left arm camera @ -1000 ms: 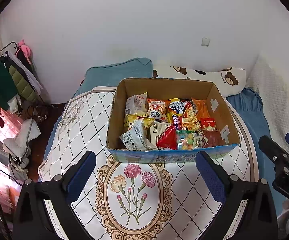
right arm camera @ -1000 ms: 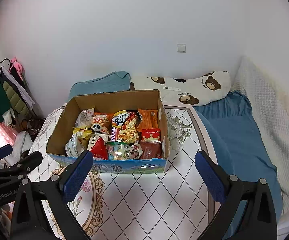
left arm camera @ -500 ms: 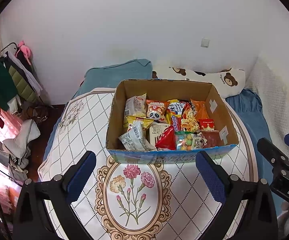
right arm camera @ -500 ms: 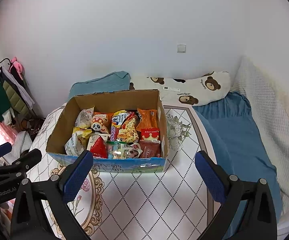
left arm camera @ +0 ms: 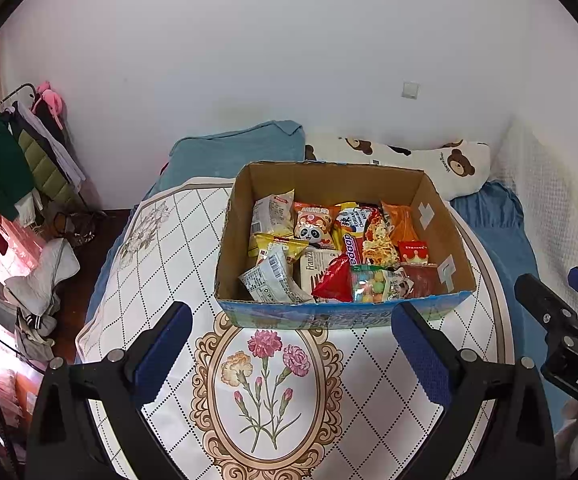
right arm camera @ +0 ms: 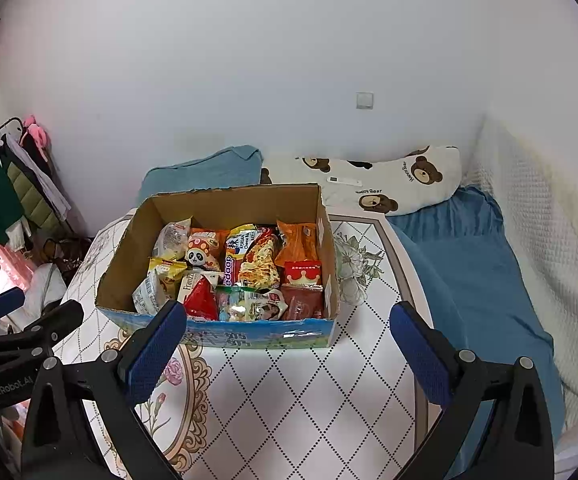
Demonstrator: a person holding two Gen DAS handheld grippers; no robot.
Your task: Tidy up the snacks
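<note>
Snack packets (left arm camera: 329, 252) inside cardboard box (left arm camera: 341, 316) on table (left arm camera: 157, 248); left gripper (left arm camera: 289, 344) and right gripper (right arm camera: 289, 344) agape, empty.

Brown box (left arm camera: 329, 184), blue front; white diamond-pattern cloth (left arm camera: 161, 248); bear-print pillow (right arm camera: 389, 184)

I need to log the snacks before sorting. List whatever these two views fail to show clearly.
- Lower layers in the cardboard box: both views, hidden under the top packets.
- White packet: right wrist view, partly behind the box's front wall.
- Print on the red packet: both views, too small to read.
- Right gripper: left wrist view, cut off by the frame edge.
- Box's front label: right wrist view, partly behind a gripper finger.
</note>
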